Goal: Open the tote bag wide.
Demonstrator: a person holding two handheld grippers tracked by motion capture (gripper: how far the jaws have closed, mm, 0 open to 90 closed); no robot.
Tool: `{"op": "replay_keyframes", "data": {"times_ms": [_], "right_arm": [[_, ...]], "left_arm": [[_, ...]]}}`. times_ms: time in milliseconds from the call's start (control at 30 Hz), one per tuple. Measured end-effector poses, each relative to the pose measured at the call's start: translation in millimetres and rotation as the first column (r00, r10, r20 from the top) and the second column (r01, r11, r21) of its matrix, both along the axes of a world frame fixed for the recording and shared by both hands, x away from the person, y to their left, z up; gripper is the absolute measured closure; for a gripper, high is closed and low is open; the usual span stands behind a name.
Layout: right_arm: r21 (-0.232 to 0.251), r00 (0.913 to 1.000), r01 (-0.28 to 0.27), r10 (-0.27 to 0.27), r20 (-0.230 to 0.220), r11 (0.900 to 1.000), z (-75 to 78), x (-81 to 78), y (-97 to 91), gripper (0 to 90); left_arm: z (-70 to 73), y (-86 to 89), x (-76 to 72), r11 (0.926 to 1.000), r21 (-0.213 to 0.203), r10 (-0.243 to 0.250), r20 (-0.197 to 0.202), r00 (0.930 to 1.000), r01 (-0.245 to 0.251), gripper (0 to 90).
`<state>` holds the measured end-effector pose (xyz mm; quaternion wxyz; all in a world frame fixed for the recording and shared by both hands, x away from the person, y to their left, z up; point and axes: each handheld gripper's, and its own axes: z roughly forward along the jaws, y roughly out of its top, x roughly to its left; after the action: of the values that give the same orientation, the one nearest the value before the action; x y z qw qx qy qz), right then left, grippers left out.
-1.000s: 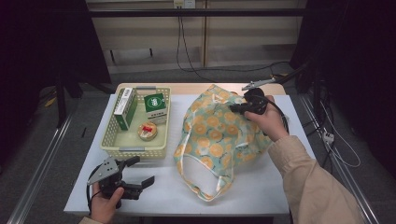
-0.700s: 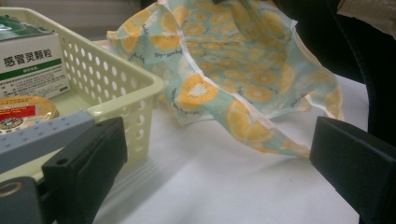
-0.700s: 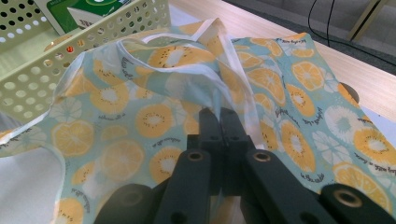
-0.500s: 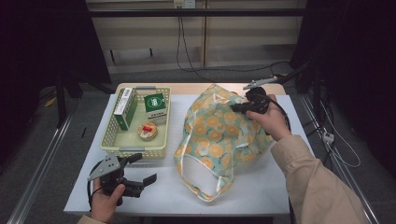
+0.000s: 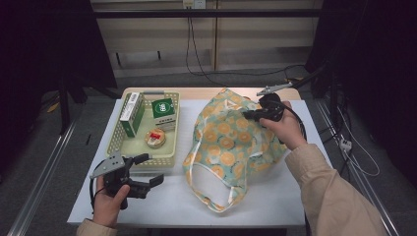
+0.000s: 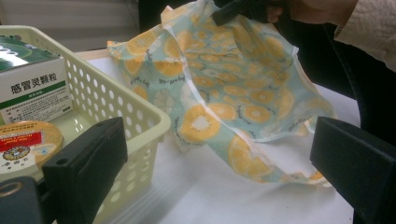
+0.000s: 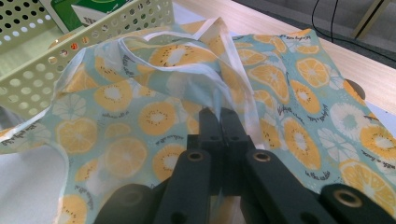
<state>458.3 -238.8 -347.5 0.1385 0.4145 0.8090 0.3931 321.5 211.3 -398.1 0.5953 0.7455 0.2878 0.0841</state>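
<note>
Orange-print fabric bag (image 5: 231,142) on white table (image 5: 275,196), pinched at its far edge by right gripper (image 5: 252,115).

Right gripper: jaws together, clamped on a fold of the bag's cloth near a white-trimmed handle (image 7: 233,79), lifting that edge off the surface. Left gripper (image 5: 150,170): jaws wide apart, nothing between them, held above the table's near left corner, aimed toward the bag. Just left of the bag: pale yellow perforated basket (image 5: 169,128) containing two green-and-white boxes (image 5: 163,111) and a round flat tin (image 5: 156,138).
</note>
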Motion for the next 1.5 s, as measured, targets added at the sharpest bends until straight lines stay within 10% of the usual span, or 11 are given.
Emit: {"op": "replay_keyframes", "data": {"times_ms": [700,1500], "right_arm": [[0.010,0.9999,-0.008,0.008,-0.007,0.9999,1.3,-2.4,-0.3,90.0],[0.039,0.9997,0.014,-0.015,0.018,0.9991,16.2,13.3,21.9,90.0]], "left_arm": [[28.0,-6.4,33.0,0.9998,0.018,0.012,0.000,0.9999,-0.012,3.8],[25.2,-1.0,56.5,0.9986,0.026,0.046,-0.006,0.9989,-0.046,3.8]]}}
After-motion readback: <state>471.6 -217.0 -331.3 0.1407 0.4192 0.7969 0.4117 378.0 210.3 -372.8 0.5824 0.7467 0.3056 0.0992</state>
